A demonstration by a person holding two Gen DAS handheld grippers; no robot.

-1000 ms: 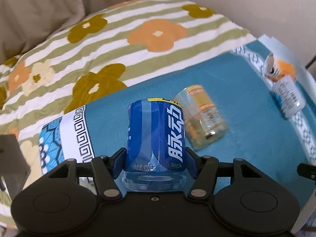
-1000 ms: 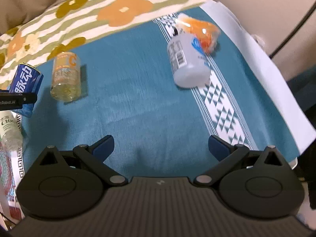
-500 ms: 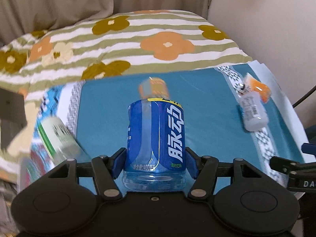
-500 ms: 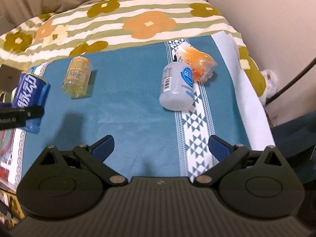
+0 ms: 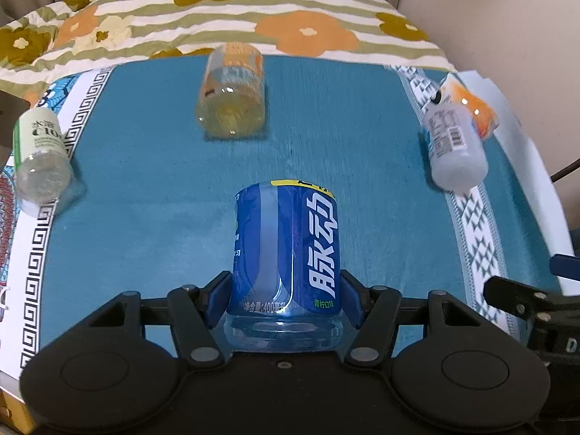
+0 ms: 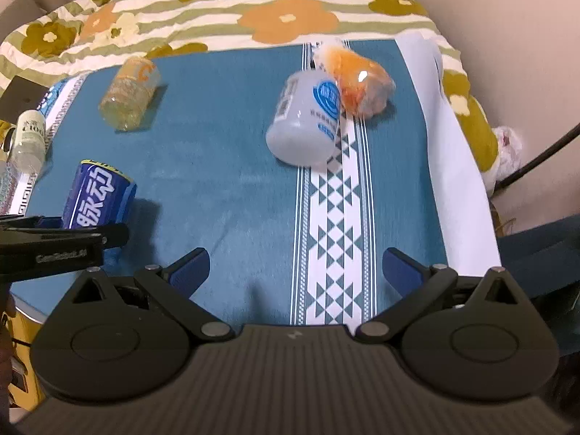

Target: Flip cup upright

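Note:
My left gripper [image 5: 286, 299] is shut on a blue-labelled clear plastic cup [image 5: 286, 253] with white Chinese characters, gripped near its clear base. The cup points away from me over the teal cloth [image 5: 145, 199]. In the right wrist view the same blue cup [image 6: 98, 199] shows at the left, tilted, with the left gripper [image 6: 61, 243] across it. My right gripper [image 6: 295, 272] is open and empty above the cloth's near edge.
Other cut-bottle cups lie on their sides: a yellow-orange one [image 5: 232, 94], a white-labelled clear one [image 5: 40, 156] at the left edge, a frosted white one [image 5: 453, 145] and an orange one [image 5: 471, 105] at the right. A flowered striped blanket [image 5: 253, 18] lies behind.
My left gripper has swung with the blue cup, so the table now lies squarely ahead. My right gripper has pulled back and risen; it stays open.

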